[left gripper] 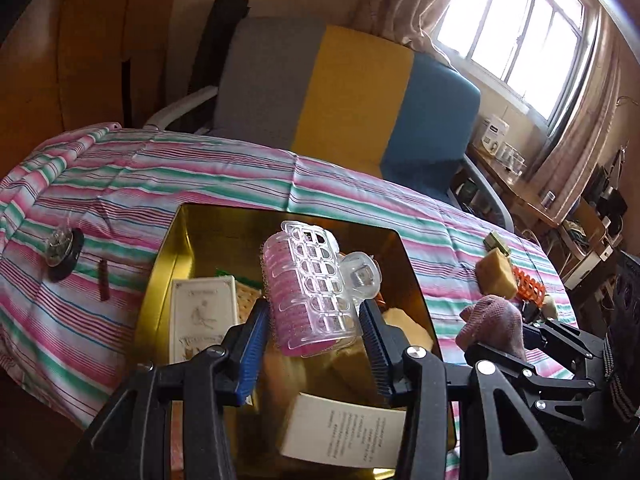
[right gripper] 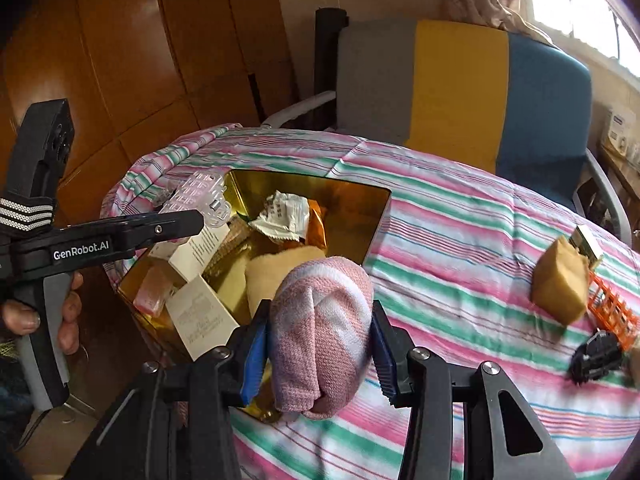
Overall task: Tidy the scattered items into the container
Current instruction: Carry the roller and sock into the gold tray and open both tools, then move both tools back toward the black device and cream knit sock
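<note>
We see the gold tin (left gripper: 168,240) on the striped cloth (left gripper: 160,172) of the table, already holding boxes and packets. Our left gripper (left gripper: 314,320) is clamped on a pink hair roller (left gripper: 308,292) above the tin; our right gripper (right gripper: 320,344) squeezes a rolled pink sock (right gripper: 324,328) over its near edge. A brown sponge (right gripper: 560,284) lies well apart

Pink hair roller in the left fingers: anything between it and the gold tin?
Nothing visible. The pink plastic hair roller, held in the left gripper, hangs directly over the open gold metal tin; only items already inside lie below.
</note>
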Motion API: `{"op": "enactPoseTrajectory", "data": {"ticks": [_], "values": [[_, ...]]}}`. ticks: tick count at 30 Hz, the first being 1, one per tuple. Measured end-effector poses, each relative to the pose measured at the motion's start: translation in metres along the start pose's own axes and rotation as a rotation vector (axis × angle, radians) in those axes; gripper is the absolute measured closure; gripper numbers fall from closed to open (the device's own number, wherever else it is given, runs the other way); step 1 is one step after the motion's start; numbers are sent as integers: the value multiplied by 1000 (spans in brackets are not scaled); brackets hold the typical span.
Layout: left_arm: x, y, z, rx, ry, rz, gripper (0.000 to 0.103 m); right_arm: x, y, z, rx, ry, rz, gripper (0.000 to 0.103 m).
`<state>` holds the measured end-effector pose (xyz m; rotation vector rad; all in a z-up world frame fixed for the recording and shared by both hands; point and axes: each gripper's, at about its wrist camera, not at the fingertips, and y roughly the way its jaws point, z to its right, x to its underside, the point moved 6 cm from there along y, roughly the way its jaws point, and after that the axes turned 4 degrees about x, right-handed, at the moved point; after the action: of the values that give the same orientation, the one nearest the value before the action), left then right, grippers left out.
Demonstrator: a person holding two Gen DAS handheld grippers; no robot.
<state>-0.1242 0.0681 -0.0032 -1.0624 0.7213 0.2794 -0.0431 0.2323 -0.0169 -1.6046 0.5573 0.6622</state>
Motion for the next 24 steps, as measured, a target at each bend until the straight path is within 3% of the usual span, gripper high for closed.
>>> {"op": "enactPoseTrajectory", "data": {"ticks": [6,12,16,19,24], "values": [[-15,24,-21,-31,-22,-16,56,-44,40,-10,10,15,-11,57],[-10,34,-37,-35,-66,-41,48,-74,82,0,28,105,-39,53],[1,29,-40,-26,-88,-46,47,-70,90,13,21,155,-58,41],[8,21,-31,2,-94,-43,47,-61,82,22,19,184,-54,40],[23,10,13,80,-27,-53,47,-35,56,49,21,257,-41,37]]}}
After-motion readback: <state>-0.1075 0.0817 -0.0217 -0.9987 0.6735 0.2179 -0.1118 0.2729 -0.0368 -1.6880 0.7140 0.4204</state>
